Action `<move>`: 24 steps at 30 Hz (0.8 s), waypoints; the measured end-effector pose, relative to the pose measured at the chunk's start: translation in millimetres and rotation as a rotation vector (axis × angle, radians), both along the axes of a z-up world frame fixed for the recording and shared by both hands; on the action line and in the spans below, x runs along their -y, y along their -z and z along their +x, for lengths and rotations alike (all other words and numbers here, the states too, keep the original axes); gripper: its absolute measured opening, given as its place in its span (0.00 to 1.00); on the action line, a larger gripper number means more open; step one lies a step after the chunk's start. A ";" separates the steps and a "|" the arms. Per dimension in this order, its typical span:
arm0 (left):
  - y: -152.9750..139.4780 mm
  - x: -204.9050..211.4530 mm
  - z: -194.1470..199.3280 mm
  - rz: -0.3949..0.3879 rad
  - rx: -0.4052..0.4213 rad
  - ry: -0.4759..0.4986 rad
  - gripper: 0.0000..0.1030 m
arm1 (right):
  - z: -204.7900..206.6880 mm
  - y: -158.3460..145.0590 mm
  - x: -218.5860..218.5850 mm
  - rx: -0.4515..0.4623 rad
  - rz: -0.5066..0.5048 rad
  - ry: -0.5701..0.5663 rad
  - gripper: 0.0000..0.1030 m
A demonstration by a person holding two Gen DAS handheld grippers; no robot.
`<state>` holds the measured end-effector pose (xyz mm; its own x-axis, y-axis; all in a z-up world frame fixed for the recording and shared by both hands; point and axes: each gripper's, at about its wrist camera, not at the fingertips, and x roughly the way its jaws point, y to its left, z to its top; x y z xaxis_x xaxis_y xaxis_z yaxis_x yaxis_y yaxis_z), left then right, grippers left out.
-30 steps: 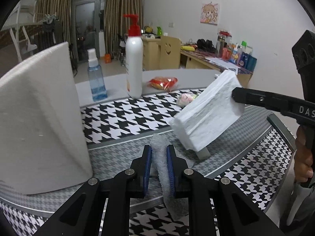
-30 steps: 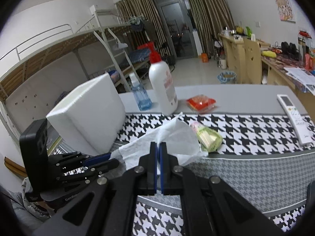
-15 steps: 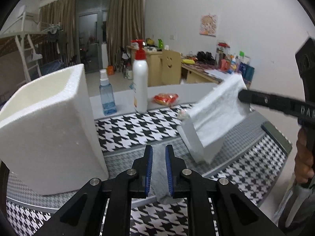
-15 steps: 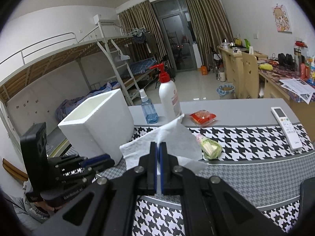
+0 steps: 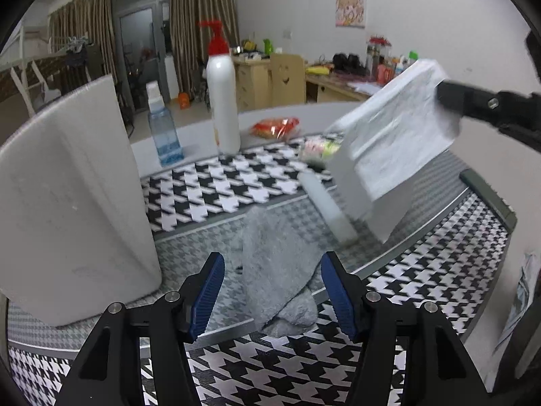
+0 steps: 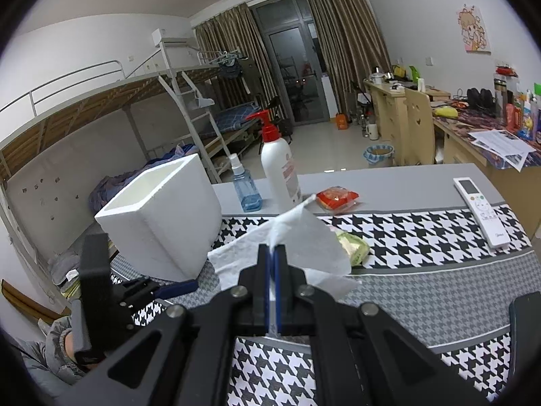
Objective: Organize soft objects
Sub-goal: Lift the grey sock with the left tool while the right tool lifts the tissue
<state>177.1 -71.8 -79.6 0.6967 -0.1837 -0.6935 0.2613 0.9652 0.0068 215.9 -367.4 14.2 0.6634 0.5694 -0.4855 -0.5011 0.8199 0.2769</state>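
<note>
1. We see the left gripper with its jaws opening; the blue pads stand apart on either side of a grey cloth.
2. The grey cloth lies crumpled on the houndstooth tablecloth, between the two pads, and neither pad presses on it. Its near end bunches just below the fingertips, and its far end reaches toward the black-and-white band of the pattern.
3. We see the right gripper pressed together on a white tissue. The sheet sticks up above the fingertips and drapes down on both sides of them.
4. From the left wrist camera, the same tissue hangs in the air from the right claw at the upper right, above the table and clear of the grey cloth.
5. A white foam box stands upright and open-topped on the table, to the left of both claws. From the left wrist camera its wall rises just left of the grey cloth.
6. A white cylinder lies on the cloth beyond the grey cloth, under the hanging tissue. We cannot tell what it is.
7. Farther back stand a white pump bottle and a small blue spray bottle, with a red snack packet to their right.
8. A green-and-yellow packet lies just behind the tissue, and a white remote lies at the table's right side.
</note>
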 end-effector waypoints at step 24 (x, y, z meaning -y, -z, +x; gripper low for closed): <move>-25.6 -8.6 -11.3 -0.011 0.036 0.031 0.09 | -11.8 -9.4 -7.9 0.029 0.004 0.005 0.04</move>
